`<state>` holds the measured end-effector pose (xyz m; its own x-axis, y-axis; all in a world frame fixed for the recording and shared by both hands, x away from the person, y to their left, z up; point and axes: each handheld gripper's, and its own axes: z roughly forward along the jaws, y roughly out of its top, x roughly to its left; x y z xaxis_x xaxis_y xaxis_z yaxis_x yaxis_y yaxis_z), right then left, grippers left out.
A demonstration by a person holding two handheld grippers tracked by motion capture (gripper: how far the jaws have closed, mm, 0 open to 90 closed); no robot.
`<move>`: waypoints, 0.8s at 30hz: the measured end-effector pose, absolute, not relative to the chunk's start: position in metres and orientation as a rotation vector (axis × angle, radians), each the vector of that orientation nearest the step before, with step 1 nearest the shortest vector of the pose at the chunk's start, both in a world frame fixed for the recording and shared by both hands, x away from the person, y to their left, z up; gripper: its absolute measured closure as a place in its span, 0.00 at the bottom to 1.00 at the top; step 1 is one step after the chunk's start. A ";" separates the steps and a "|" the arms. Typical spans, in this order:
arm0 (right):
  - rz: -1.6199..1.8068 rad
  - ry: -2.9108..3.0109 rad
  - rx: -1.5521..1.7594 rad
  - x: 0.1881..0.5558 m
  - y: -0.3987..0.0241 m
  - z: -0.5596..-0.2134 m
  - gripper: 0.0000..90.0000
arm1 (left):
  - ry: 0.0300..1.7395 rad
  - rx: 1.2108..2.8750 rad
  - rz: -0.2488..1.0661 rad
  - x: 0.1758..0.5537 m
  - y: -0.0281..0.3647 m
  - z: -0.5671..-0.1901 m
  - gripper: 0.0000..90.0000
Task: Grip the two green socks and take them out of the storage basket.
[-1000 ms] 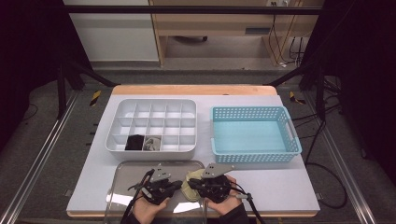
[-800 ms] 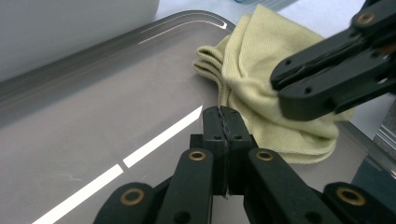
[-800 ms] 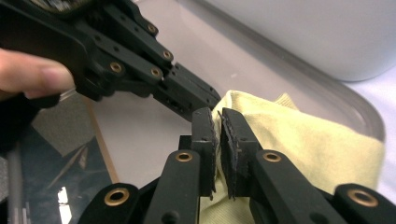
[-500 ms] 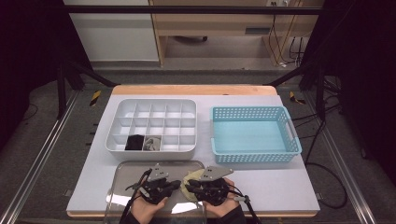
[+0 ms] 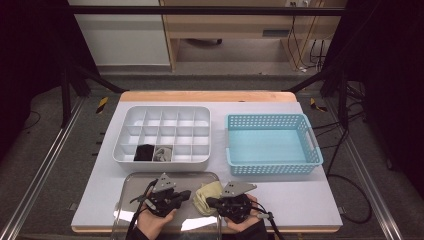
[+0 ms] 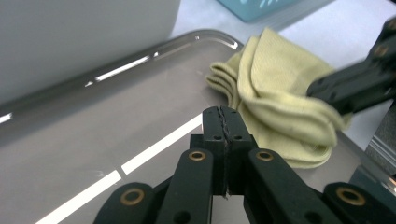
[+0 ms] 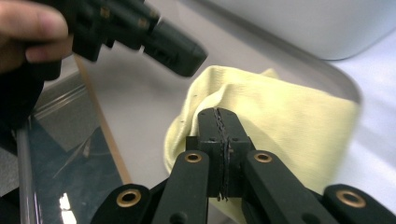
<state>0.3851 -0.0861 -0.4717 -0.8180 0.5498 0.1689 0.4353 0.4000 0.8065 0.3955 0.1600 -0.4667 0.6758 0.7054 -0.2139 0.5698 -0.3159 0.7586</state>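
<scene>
A folded pale yellow cloth [image 5: 205, 192] [image 6: 275, 84] [image 7: 289, 121] lies over the right rim of a shiny metal tray [image 5: 131, 181] at the table's front edge. My right gripper [image 5: 209, 201] [image 7: 218, 114] points left onto the cloth. Its jaws have just been closing and now stand shut, with a raised fold of the cloth pinched at their tip. My left gripper [image 5: 189, 193] [image 6: 223, 112] hovers over the tray just left of the cloth, pointing right, shut and empty. The two tips nearly face each other.
A white compartment box [image 5: 162, 112] sits behind the tray, with a dark item [image 5: 145, 152] and a grey item [image 5: 162, 153] in its front row. A light blue basket [image 5: 272, 145] stands to its right. The table's front edge is right below both hands.
The right gripper nudged slightly at the cloth's right side, and the cloth bunched up a little there. The left gripper stayed where it was.
</scene>
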 end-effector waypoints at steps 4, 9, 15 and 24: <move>1.355 2.546 0.870 0.384 -0.076 -0.478 1.00 | 0.981 1.984 0.207 0.395 0.163 -0.459 0.99; 1.365 2.540 0.868 0.384 -0.076 -0.478 0.98 | 0.958 1.962 0.212 0.393 0.159 -0.448 0.99; 1.420 2.432 0.915 0.387 -0.099 -0.462 0.98 | 0.893 1.974 0.206 0.389 0.140 -0.436 0.99; 1.375 2.401 0.987 0.395 -0.115 -0.471 1.00 | 0.855 2.101 0.204 0.391 0.105 -0.450 0.99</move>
<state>0.3945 -0.1153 -0.4714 -0.7558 0.6385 0.1454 0.4485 0.3428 0.8254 0.3911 0.1053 -0.4497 0.7542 0.6395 -0.1493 0.5033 -0.4168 0.7570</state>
